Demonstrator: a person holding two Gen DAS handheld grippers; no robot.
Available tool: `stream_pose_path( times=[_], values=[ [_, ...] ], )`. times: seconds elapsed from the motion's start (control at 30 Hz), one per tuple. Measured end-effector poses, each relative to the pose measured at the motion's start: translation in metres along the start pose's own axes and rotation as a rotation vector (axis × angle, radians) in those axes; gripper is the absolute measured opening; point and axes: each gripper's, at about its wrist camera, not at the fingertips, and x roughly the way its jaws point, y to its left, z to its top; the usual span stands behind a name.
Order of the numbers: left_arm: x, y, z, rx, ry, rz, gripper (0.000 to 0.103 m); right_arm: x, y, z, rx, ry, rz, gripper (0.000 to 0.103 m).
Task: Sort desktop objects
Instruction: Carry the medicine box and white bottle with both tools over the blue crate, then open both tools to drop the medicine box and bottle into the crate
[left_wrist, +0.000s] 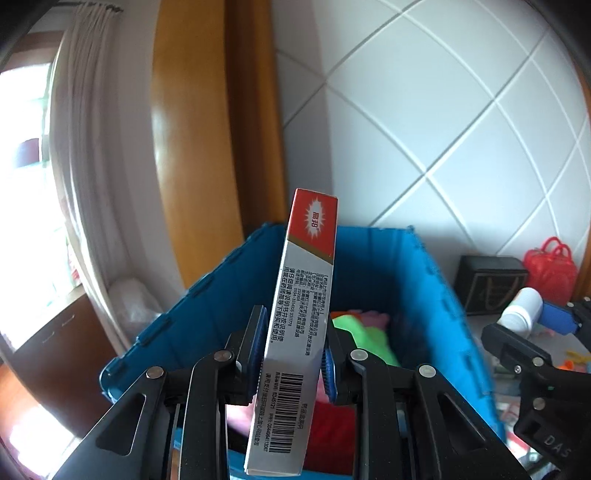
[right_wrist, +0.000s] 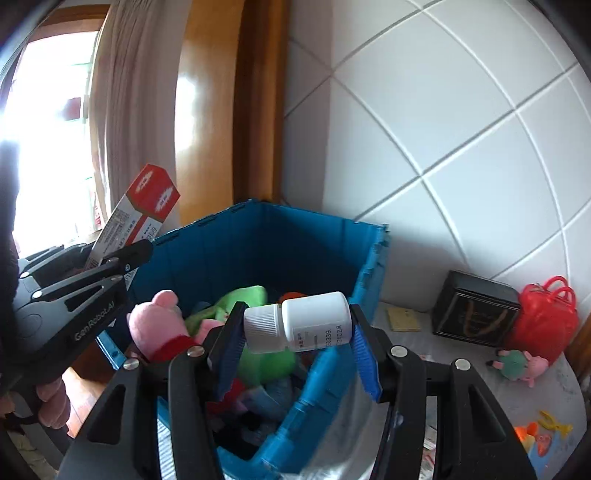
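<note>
My left gripper (left_wrist: 293, 343) is shut on a tall red-and-white medicine box (left_wrist: 299, 321), held upright above the open blue crate (left_wrist: 369, 258). The same box (right_wrist: 136, 218) shows at the left of the right wrist view, in the left gripper (right_wrist: 125, 258). My right gripper (right_wrist: 295, 339) is shut on a white pill bottle (right_wrist: 299, 323), lying sideways between the blue pads over the blue crate (right_wrist: 332, 376). That bottle (left_wrist: 521, 308) and the right gripper (left_wrist: 532, 325) appear at the right edge of the left wrist view. Soft toys fill the crate, among them a pink pig plush (right_wrist: 159, 325) and a green one (right_wrist: 243, 299).
A black box (right_wrist: 474, 308) and a red toy handbag (right_wrist: 546, 321) stand against the tiled wall at the right. A small pig plush (right_wrist: 517, 363) and bright plastic bits (right_wrist: 543, 432) lie on the grey table (right_wrist: 436, 347). A wooden door frame (right_wrist: 258, 110) and curtain (right_wrist: 125, 110) rise behind the crate.
</note>
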Motion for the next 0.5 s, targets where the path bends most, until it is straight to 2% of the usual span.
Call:
stream_pose_path(
  times=[0.23, 0.5],
  values=[
    [0.037, 0.036, -0.012, -0.023, 0.070, 0.003, 0.026, 0.045, 0.029, 0.008, -0.019, 0.062, 0.019, 0.053],
    [0.054, 0.038, -0.021, -0.003, 0.107, -0.024, 0.028, 0.068, 0.031, -0.002, -0.012, 0.113, 0.014, 0.053]
  ],
)
